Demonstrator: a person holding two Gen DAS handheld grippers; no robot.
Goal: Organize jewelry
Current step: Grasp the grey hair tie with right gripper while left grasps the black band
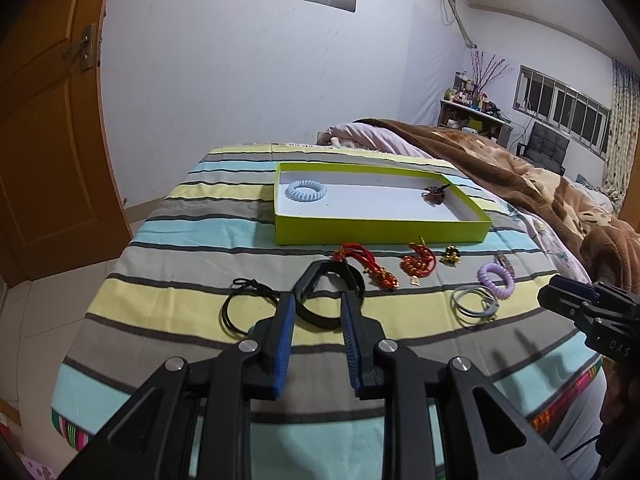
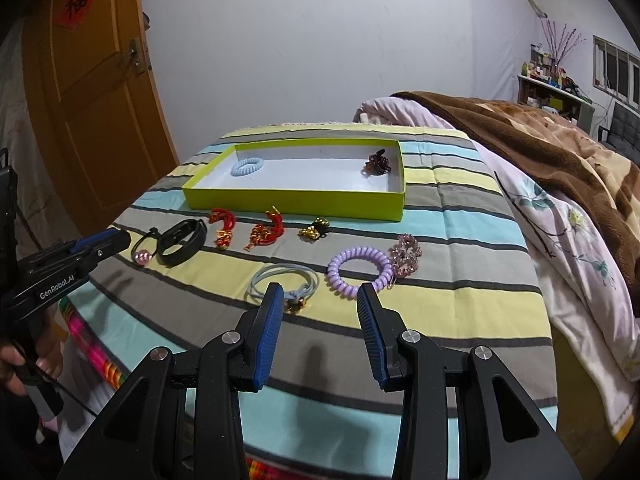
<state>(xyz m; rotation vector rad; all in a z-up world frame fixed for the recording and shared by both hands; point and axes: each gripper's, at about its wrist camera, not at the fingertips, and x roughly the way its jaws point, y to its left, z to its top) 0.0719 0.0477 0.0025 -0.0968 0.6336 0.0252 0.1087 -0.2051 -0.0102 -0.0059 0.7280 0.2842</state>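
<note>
Two pieces are sitting in the green box (image 2: 296, 204) so far; the black band (image 1: 328, 300) and the rest are still waiting, with left gripper (image 1: 318, 300) and right gripper (image 2: 320, 292) both gaping empty.

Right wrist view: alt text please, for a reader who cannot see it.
The open right gripper hovers over a striped bedspread just short of a grey-blue hair tie and a purple coil tie. Beyond lies a green tray holding a blue coil tie.

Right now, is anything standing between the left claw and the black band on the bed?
Nothing visible does. The left claw is open and points straight at the black band; only bare striped sheet lies between. The thin black tie sits off to its left.
</note>
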